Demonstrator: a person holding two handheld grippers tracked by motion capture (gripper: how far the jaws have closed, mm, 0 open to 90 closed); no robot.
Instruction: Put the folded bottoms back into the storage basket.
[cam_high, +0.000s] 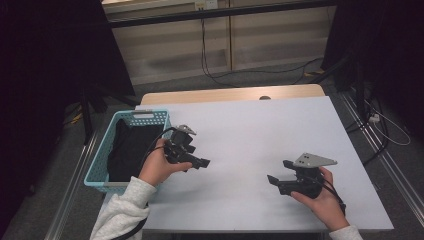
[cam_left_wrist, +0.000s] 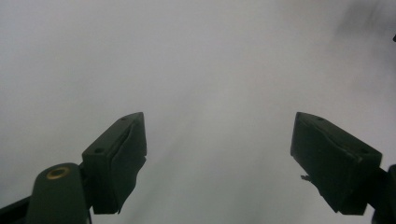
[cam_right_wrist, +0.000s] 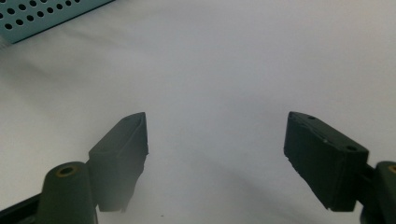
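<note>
High view: a person sits at a table (cam_high: 250, 145) covered by a plain white sheet, forearms coming in from the near edge. A light blue perforated basket (cam_high: 145, 118) stands at the table's left edge, overhanging it a little, with a black cloth (cam_high: 127, 150) bundled inside. The left gripper (cam_high: 200, 162), held in the left hand (cam_high: 159, 167), hovers just beside the basket's right wall, its jaws pointing toward the middle of the table and away from the cloth. The right gripper (cam_high: 280, 172), held in the right hand (cam_high: 322, 200), sits near the near right corner, its jaws pointing left toward the other gripper, and carries a grey three-cornered plate on top. The two grippers are well apart, with bare sheet between them. Neither touches the cloth or the basket.

Left gripper view: the two black jaws stand wide apart with nothing between them, over blank white sheet.

Right gripper view: its jaws also stand wide apart and hold nothing; a strip of the blue basket (cam_right_wrist: 46, 18) shows in the upper left corner, far off.

Judgement: this looks like a resting pose, with the cloth lying in the basket and no grasp under way. If the cloth is to come out, the left hand would need to turn back over the basket rim, lower its spread jaws onto a fold and close, while the right waits to take a second edge.
</note>
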